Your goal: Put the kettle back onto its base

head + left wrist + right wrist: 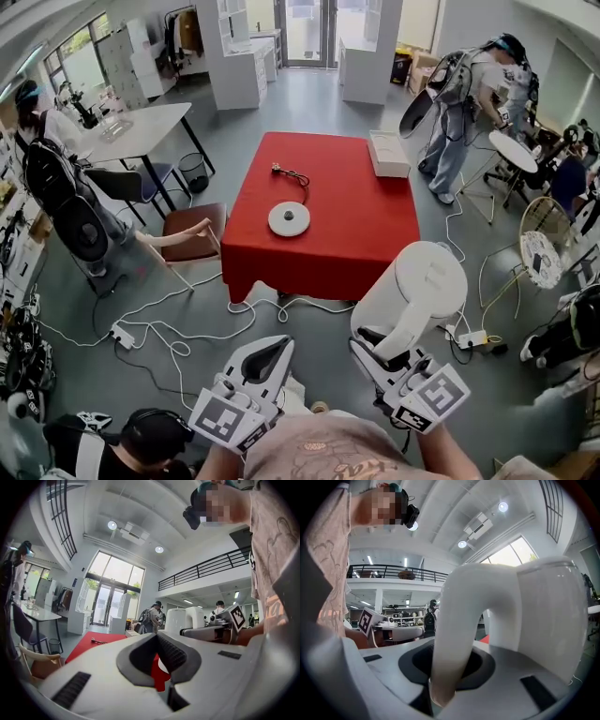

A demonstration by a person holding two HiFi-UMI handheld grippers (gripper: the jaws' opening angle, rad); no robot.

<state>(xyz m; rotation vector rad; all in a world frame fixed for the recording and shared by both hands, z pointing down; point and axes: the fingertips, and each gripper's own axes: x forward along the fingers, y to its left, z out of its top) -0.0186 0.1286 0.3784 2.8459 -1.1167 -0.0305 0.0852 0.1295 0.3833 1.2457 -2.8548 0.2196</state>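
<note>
The white kettle (427,281) hangs in the air near the red table's (328,244) front right corner, over the grey floor. My right gripper (377,343) is shut on its handle (454,634), which fills the right gripper view beside the kettle body (543,606). The round white base (289,218) lies in the middle of the red table, with its cord and plug (292,174) behind it. My left gripper (265,364) is shut and holds nothing, level with the right one. The left gripper view shows the kettle (185,619) off to its right.
A white box (388,153) sits at the table's far right corner. A chair (192,234) stands at the table's left. Cables and a power strip (122,335) lie on the floor before the table. People stand or sit at left and back right.
</note>
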